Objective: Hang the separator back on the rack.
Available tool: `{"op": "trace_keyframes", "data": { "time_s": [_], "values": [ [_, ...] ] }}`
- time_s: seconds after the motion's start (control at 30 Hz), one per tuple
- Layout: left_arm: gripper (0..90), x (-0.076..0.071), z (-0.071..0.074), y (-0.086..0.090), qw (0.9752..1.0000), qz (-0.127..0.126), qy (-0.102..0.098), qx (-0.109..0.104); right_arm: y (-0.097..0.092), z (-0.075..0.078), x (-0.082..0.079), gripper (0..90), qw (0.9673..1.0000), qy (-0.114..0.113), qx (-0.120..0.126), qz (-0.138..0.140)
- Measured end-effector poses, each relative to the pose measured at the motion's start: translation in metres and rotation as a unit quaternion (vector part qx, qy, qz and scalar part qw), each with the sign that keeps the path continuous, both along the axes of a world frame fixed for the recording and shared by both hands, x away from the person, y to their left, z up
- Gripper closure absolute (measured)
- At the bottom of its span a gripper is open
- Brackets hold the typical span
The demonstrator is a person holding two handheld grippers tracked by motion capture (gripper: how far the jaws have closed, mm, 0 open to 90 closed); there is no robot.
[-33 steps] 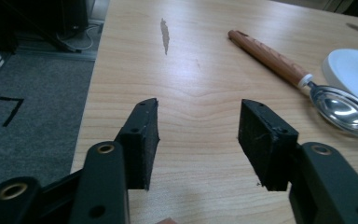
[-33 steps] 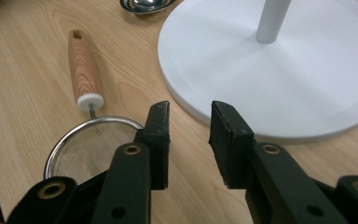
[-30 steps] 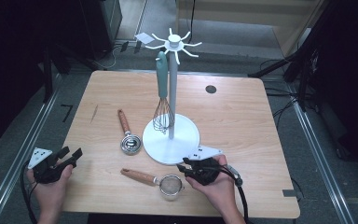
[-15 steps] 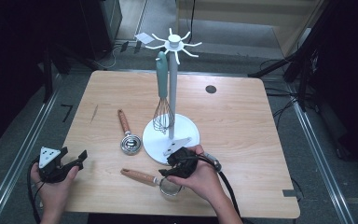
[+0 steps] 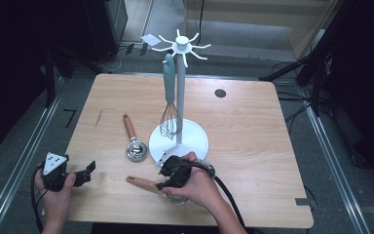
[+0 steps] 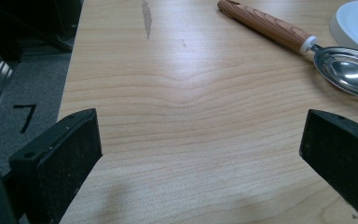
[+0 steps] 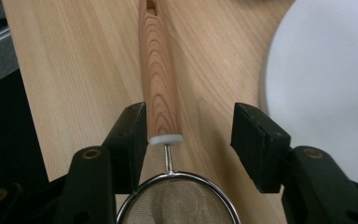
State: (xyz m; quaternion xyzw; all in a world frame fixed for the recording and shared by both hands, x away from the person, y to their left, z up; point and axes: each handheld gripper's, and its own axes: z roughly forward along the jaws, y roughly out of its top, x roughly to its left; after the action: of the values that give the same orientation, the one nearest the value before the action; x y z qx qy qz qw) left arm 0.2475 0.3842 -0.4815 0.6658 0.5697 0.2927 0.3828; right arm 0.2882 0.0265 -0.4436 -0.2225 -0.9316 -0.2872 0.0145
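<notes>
Now the right gripper is hovering with jaws spread astride the wood-handled strainer, pads not pressing, near the table's front edge beside the white rack base. Over the front-left corner, the left gripper is standing fully spread, having just opened, nothing between.

Black tool – grey triangular plate, trailing black cable.

Beside the white stand, your strainer had a grained wooden handle; the whisk on it was teal-handled.
</notes>
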Motion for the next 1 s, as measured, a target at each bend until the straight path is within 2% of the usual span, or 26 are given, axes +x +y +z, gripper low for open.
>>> {"op": "trace_keyframes", "data": {
  "time_s": [0.2,0.27,0.37,0.57,0.67,0.8,0.87,0.97,1.0],
  "values": [
    [0.0,0.0,0.0,0.0,1.0,0.001,0.001,0.0,0.007,-0.005,0.0,55.1,0.9996,0.023,-0.01,0.017],
    [0.0,0.0,0.0,0.0,1.0,0.001,0.001,-0.001,0.009,-0.006,0.001,56.6,0.9989,0.041,-0.018,0.016],
    [0.0,0.0,0.0,0.0,1.0,-0.001,0.002,-0.002,0.011,-0.009,0.003,58.4,0.9982,0.05,-0.022,0.023],
    [0.0,0.0,0.0,0.0,1.0,-0.002,0.002,-0.002,0.018,-0.015,0.004,61.1,0.9959,0.074,-0.046,0.022],
    [0.0,0.0,0.0,0.0,1.0,-0.002,0.002,-0.003,0.019,-0.018,0.005,63.0,0.9952,0.079,-0.052,0.024],
    [0.0,0.0,0.0,0.001,1.0,-0.002,0.002,-0.004,0.02,-0.02,0.004,70.2,0.9942,0.083,-0.062,0.028],
    [0.0,0.0,0.0,0.001,1.0,0.0,0.002,-0.006,0.02,-0.02,0.002,70.8,0.9944,0.075,-0.066,0.033],
    [0.0,0.0,0.0,0.001,1.0,0.0,0.003,-0.008,0.017,-0.019,0.001,71.2,0.9951,0.068,-0.064,0.032],
    [0.0,0.0,0.0,0.001,1.0,0.0,0.002,-0.008,0.014,-0.019,0.001,71.2,0.9958,0.067,-0.055,0.029]
  ]
}}
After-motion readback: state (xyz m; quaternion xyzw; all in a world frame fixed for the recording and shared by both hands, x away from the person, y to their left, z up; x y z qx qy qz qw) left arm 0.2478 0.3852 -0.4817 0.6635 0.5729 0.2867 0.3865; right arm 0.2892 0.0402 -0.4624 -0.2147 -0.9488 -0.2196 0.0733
